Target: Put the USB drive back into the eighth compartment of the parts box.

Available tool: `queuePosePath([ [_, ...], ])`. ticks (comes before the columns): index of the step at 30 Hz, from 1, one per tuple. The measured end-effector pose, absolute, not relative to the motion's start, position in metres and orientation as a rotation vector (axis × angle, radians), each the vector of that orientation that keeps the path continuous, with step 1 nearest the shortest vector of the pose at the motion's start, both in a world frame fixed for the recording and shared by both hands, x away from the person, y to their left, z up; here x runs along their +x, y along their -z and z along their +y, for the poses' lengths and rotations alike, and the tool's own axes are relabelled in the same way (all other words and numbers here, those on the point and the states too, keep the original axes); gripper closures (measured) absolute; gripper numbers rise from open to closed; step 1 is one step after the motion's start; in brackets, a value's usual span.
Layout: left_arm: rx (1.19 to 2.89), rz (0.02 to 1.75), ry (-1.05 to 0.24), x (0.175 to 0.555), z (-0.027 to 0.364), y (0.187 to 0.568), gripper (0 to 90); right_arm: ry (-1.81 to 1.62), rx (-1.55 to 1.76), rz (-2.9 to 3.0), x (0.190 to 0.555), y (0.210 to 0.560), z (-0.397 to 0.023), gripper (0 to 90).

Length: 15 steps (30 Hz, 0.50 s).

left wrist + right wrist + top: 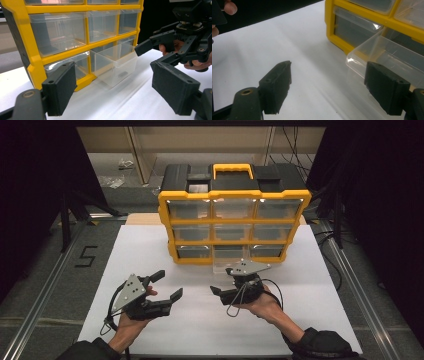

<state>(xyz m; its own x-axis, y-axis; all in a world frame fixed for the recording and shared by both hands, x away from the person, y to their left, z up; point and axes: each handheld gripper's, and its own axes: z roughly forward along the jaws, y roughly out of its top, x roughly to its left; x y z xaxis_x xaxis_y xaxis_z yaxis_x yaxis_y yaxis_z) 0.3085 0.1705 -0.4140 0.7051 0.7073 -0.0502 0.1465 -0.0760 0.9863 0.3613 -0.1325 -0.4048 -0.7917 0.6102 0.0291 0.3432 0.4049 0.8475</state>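
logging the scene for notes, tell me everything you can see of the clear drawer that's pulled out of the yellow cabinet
The clear drawer is a see-through plastic bin, box-shaped with thin walls and an open top. It belongs to the bottom row, middle slot, of the yellow cabinet, and sticks well out of that slot toward the person, its base resting on the white table. It sits level. A small dark shape shows low inside it; what it is cannot be told. Neither tool touches it; the right tool hovers just in front.
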Motion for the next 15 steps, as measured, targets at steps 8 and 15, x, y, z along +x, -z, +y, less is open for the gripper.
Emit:
queuePosePath([
  [8, 1.609, 0.713, -0.534, 0.309, 0.170, 0.414, 18.8, -1.320, 0.836, 2.395, 0.361, 0.409, -0.133, 23.3],
  [15, 1.609, 0.718, -0.533, 0.309, 0.170, 0.414, 18.8, -1.304, 0.831, 2.421, 0.362, 0.415, -0.133, 23.8],
])
